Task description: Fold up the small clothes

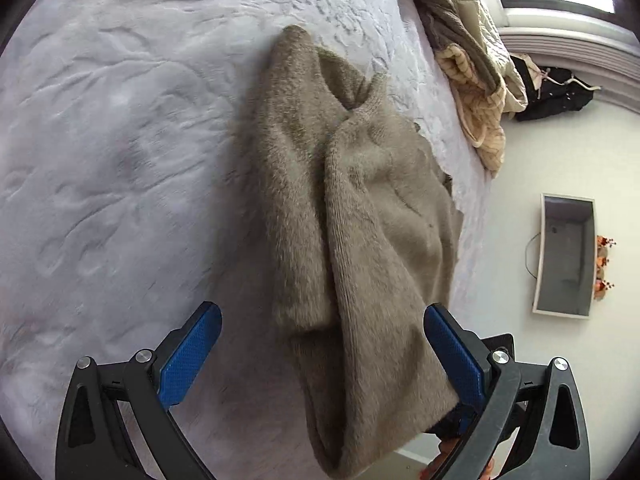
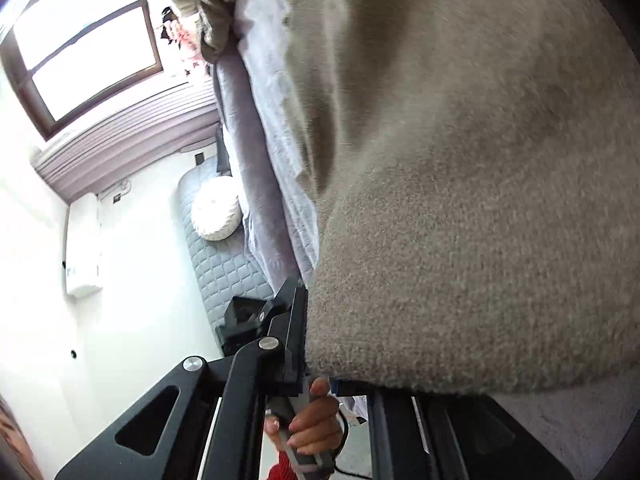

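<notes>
Hanging lifted above the bed, a taupe sweater point(image 1: 360, 208) trails from its far end on the pale bedspread point(image 1: 120, 140).

In the left wrist view the left hand-held gripper point(image 1: 322, 340) is spread wide, its blue pads point(image 1: 192, 356) apart with the knit draped between them and brushing the right-side pad. The right hand-held gripper point(image 2: 320, 340) is mostly buried under the knit; one black finger presses against the sweater's hem, the other is hidden, so I cannot tell whether it pinches. The bed edge runs just right of the garment, a crumpled quilt point(image 1: 472, 60) near it; left of the sweater the bedspread lies open. No writing is readable.
</notes>
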`<action>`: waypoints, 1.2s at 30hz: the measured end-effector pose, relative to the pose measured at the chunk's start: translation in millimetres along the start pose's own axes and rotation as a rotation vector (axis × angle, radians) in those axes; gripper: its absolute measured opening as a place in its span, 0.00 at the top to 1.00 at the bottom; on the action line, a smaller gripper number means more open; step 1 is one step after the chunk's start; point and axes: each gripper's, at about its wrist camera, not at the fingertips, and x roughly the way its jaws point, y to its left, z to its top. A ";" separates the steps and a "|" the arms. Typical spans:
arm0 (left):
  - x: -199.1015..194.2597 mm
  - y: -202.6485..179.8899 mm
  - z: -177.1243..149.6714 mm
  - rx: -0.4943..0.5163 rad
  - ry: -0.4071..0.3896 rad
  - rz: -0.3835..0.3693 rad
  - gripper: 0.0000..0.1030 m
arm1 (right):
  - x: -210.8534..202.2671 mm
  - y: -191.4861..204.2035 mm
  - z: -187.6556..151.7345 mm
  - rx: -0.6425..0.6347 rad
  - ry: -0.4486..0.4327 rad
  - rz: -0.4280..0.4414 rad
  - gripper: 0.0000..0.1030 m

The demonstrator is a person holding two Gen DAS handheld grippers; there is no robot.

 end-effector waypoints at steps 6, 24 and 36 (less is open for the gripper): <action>32.1 -39.8 38.2 0.078 0.048 -0.066 0.02 | -1.4 17.2 4.1 -0.084 0.046 -0.043 0.92; 78.2 -74.0 41.4 0.303 0.114 0.323 0.45 | -23.7 54.3 25.7 -0.420 0.018 -0.710 0.87; 52.7 -117.9 21.8 0.365 -0.048 0.268 0.81 | -41.3 15.9 61.4 -0.356 0.076 -0.701 0.90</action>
